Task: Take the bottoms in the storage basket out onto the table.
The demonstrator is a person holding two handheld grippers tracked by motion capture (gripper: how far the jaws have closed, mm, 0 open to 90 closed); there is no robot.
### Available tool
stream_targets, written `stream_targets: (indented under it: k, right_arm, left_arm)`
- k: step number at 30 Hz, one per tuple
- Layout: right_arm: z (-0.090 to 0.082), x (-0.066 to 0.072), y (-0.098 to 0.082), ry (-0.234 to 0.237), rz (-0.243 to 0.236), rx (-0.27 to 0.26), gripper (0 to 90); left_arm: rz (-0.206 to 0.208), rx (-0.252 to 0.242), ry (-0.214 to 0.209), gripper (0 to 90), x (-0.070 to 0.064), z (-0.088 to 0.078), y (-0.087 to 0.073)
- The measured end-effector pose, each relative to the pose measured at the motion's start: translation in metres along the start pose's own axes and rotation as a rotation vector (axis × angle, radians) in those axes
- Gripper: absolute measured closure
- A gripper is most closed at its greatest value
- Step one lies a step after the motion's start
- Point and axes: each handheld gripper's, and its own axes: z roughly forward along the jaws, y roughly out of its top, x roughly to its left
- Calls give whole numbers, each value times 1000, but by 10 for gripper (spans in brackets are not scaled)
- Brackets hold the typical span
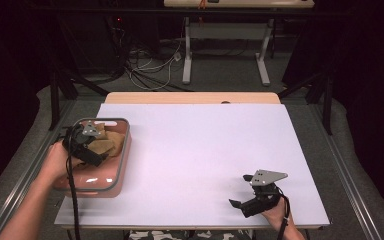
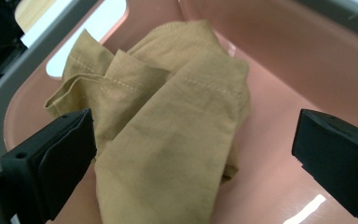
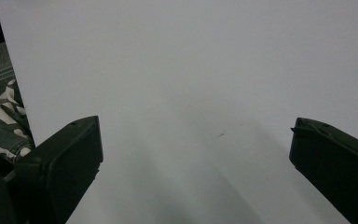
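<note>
A crumpled tan cloth (image 1: 105,143) (image 2: 168,130) lies inside a pink basin with a grey rim (image 1: 122,155) at the table's left edge. My left gripper (image 1: 97,156) (image 2: 193,154) hovers over the basin, open, its jaws wide on either side of the cloth and holding nothing. My right gripper (image 1: 241,190) (image 3: 193,158) sits low over the white table surface (image 1: 205,145) near the front right, open with only bare tabletop between its jaws.
The white sheet covers a wooden table (image 1: 190,97). Another table's legs (image 1: 187,55) and cables on the floor lie beyond the far edge. Camouflage-patterned fabric (image 3: 0,126) shows at the near table edge.
</note>
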Motion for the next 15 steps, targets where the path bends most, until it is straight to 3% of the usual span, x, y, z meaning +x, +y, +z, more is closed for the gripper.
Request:
stream_targets:
  k: [7,15]
  right_arm:
    - [1,1,0,8,3,10,20]
    - [1,1,0,11,1,18,19]
  left_arm:
    - [24,53,20,0,6,13,2]
    - [21,109,28,0,10,30,3]
